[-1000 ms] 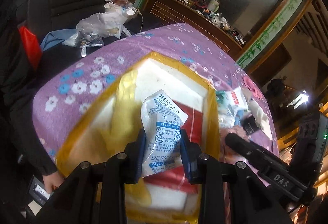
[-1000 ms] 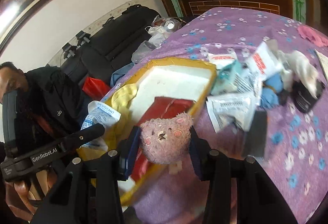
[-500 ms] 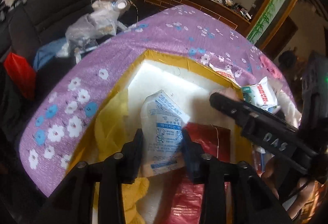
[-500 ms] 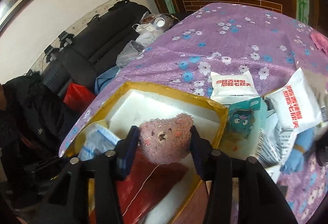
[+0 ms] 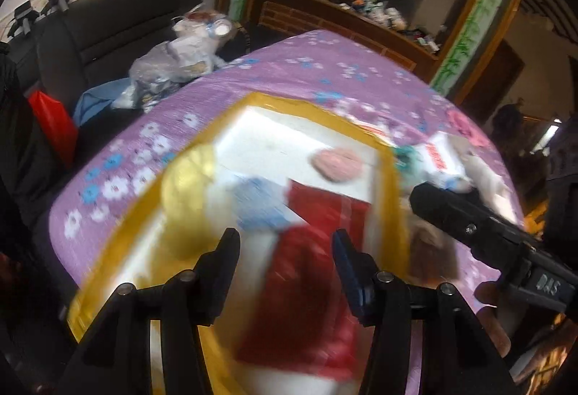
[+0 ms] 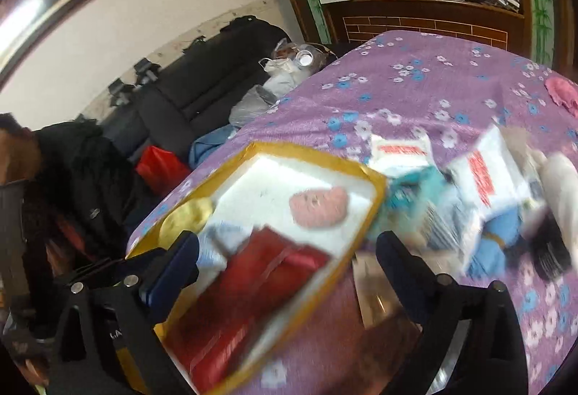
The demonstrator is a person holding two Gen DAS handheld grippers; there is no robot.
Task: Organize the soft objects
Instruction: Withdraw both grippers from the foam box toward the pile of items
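Room: dark sofa [image 5: 108, 23] was seen along a pale wall, and a wooden cabinet [image 6: 426, 16] with clutter on its shelf stood behind the table.
Table: a purple cloth with a flower print [image 6: 415, 84] was spread over it.
Box: a white foam box with a yellow taped rim [image 5: 392, 185] was set on the cloth, open at the top.
Box contents: a red flat packet [image 6: 253, 290], a yellow soft item [image 5: 188, 192], a blue-and-white desiccant sachet [image 5: 260, 203] and a pink plush bear face [image 6: 319, 209] were found inside; the bear face lay on the white floor near the far wall.
Pile outside the box: white packets with red print [image 6: 484, 182], a teal packet [image 6: 404, 196] and a blue soft item [image 6: 498, 225] were heaped on the cloth just beside the box.
Hard to make out: box and pile were smeared by motion blur, so print and edges could not be read; the near end of the box was cut off by the frame.
Left gripper [image 5: 285, 250]: it was held tilted down over the near part of the box, the jaws having just been opening, with nothing between them.
Right gripper [image 6: 289, 257]: it was held tilted down over the box's right rim, the jaws having just been opening to stand wide apart, with nothing clamped.
Person: a dark jacket sleeve [image 6: 83, 178] was seen at the left edge.
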